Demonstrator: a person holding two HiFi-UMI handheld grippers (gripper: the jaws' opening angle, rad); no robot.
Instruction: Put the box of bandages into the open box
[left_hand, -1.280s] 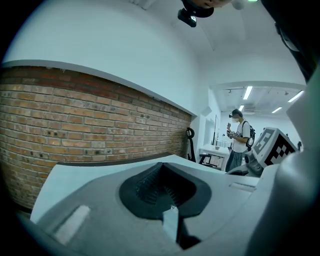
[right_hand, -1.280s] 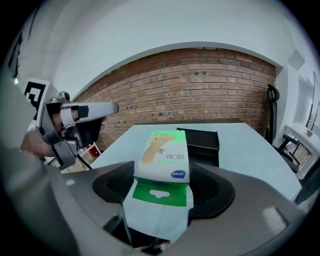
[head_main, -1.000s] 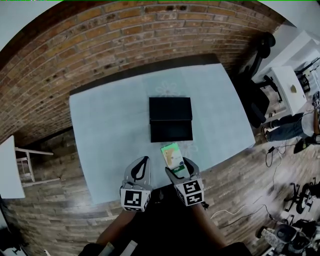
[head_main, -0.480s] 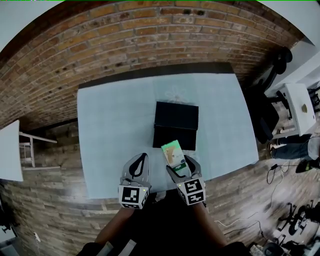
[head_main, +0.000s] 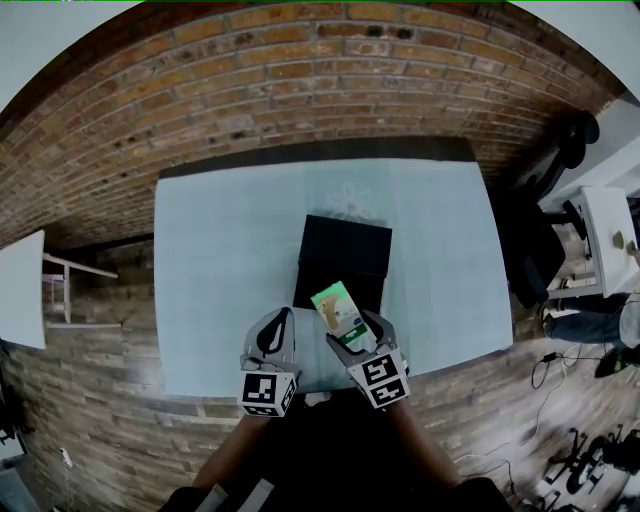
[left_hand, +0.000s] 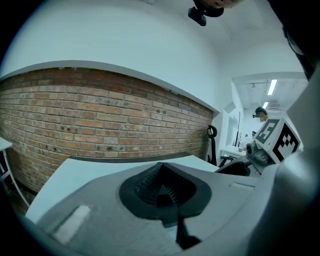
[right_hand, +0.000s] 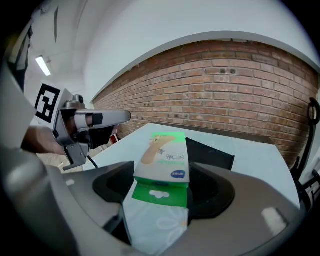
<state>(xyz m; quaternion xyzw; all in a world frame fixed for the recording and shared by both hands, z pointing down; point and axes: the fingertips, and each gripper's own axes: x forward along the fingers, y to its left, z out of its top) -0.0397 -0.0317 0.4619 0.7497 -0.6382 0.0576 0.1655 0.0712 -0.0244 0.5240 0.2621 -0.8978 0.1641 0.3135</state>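
Bandage box (head_main: 337, 309) just outside open box (head_main: 345, 242)

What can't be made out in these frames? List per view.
- Head view: the inside of the open box is uniformly black, and the bandage box overlaps its near edge, so its contents are unreadable.
- Head view: the bandage box's height above the table; the top-down angle hides it.
- Right gripper view: the bandage box's rear end, hidden inside the right tool; the fine print is too small.
- Left gripper view: the open box is not visible; the left tool fills the lower frame.
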